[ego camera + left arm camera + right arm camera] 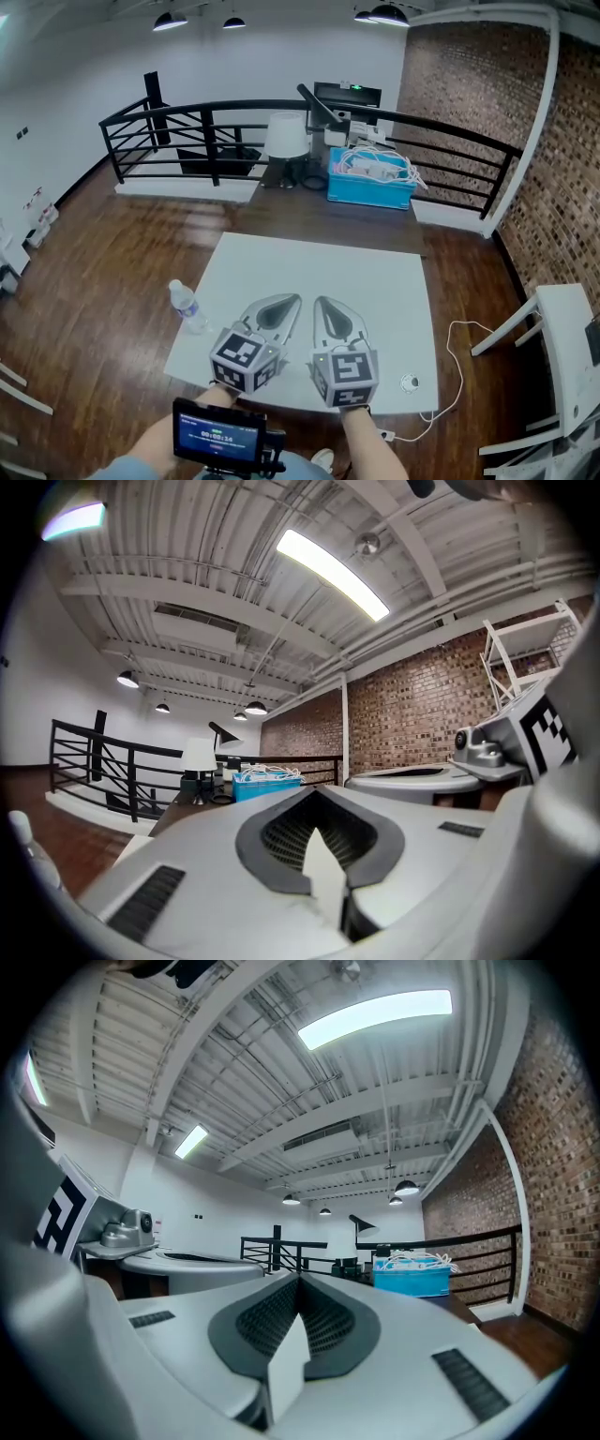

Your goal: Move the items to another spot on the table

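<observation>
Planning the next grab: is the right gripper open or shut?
Shut. The right gripper shows its jaws closed tip to tip in its own view, and they hold nothing.

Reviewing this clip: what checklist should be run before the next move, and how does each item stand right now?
1. Left hand-held gripper empty: ok, jaws together, nothing between them.
2. Right hand-held gripper empty: ok, jaws together, nothing between them.
3. Jaws opened for a pickup: not ok, both shut.
4. Water bottle standing by the table left edge: ok.
5. Identity of the small round item near the front right corner: cannot tell.
</observation>
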Demonstrator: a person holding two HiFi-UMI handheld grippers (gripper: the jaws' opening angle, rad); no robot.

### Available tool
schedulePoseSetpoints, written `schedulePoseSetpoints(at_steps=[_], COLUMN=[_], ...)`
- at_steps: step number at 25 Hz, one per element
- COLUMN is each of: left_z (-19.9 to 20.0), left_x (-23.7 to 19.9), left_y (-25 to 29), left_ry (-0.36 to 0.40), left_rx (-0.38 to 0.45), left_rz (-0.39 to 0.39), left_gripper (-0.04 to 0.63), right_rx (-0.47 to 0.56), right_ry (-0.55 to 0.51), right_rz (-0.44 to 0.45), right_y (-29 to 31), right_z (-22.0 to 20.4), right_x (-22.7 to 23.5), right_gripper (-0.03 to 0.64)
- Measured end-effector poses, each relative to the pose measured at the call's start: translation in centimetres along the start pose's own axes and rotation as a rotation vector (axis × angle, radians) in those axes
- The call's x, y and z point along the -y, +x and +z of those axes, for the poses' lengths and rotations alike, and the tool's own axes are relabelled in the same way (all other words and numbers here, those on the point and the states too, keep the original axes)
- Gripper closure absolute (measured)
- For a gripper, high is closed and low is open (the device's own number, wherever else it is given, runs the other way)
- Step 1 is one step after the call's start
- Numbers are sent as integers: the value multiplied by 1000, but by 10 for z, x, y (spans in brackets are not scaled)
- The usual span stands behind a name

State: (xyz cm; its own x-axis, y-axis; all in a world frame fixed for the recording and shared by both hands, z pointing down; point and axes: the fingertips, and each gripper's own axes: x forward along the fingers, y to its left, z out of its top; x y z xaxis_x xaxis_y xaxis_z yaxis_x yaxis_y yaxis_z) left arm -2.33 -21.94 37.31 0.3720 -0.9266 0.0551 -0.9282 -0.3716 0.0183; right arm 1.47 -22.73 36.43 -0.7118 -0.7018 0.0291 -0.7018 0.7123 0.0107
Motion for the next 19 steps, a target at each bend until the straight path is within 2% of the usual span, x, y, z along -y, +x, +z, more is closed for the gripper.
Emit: schedulePoseSetpoints(at_steps=[19], left_z=[2], left_x=[2], left_y=[-14], left_ry=[3], left_rx=[-12], left_rz=[25], left_gripper=[587], right_rx=[-1], right_ry=[8], right_rz=[10], right_y=[-7], right_z=[4], right_x=[-9], right_gripper=[612])
